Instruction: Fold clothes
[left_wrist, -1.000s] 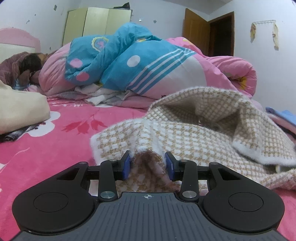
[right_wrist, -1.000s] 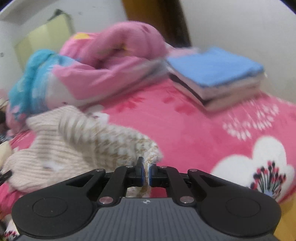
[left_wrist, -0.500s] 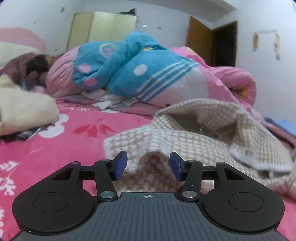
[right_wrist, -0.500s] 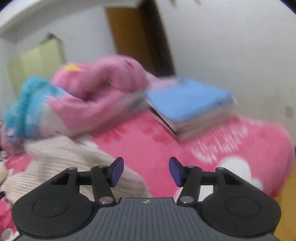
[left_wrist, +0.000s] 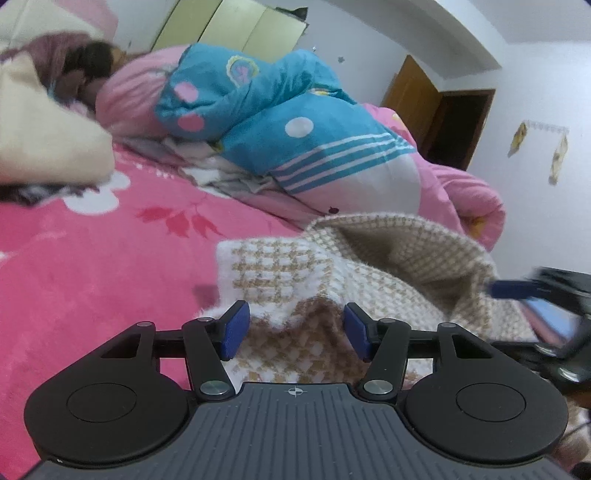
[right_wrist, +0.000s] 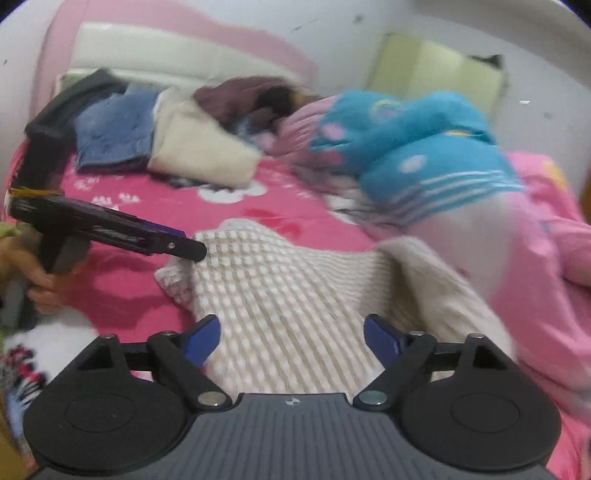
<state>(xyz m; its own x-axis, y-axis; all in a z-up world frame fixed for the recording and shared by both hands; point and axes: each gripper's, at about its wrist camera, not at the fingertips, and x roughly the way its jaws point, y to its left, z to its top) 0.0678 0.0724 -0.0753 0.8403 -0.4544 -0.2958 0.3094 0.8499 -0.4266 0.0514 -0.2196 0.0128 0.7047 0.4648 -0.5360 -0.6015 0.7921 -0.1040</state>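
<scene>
A cream and tan houndstooth knit garment (left_wrist: 369, 266) lies crumpled on the pink floral bedspread (left_wrist: 92, 266). It also shows in the right wrist view (right_wrist: 288, 295). My left gripper (left_wrist: 295, 328) is open, its blue pads on either side of a raised fold, not closed on it. My right gripper (right_wrist: 291, 338) is open and wide above the garment. The left gripper shows from the side in the right wrist view (right_wrist: 184, 245), at the garment's left corner. The right gripper's blue finger shows in the left wrist view (left_wrist: 513, 288) at the garment's right edge.
A blue and pink quilt (left_wrist: 288, 122) is heaped at the back of the bed. A cream pillow (right_wrist: 199, 155) and folded blue clothes (right_wrist: 110, 129) lie near the headboard. A wardrobe (left_wrist: 229, 33) and a dark doorway (left_wrist: 458, 125) are behind.
Both grippers let go of the garment and opened. The right gripper swung left from facing the stack of folded clothes to face the garment and headboard. The left gripper tilted and drew back slightly.
</scene>
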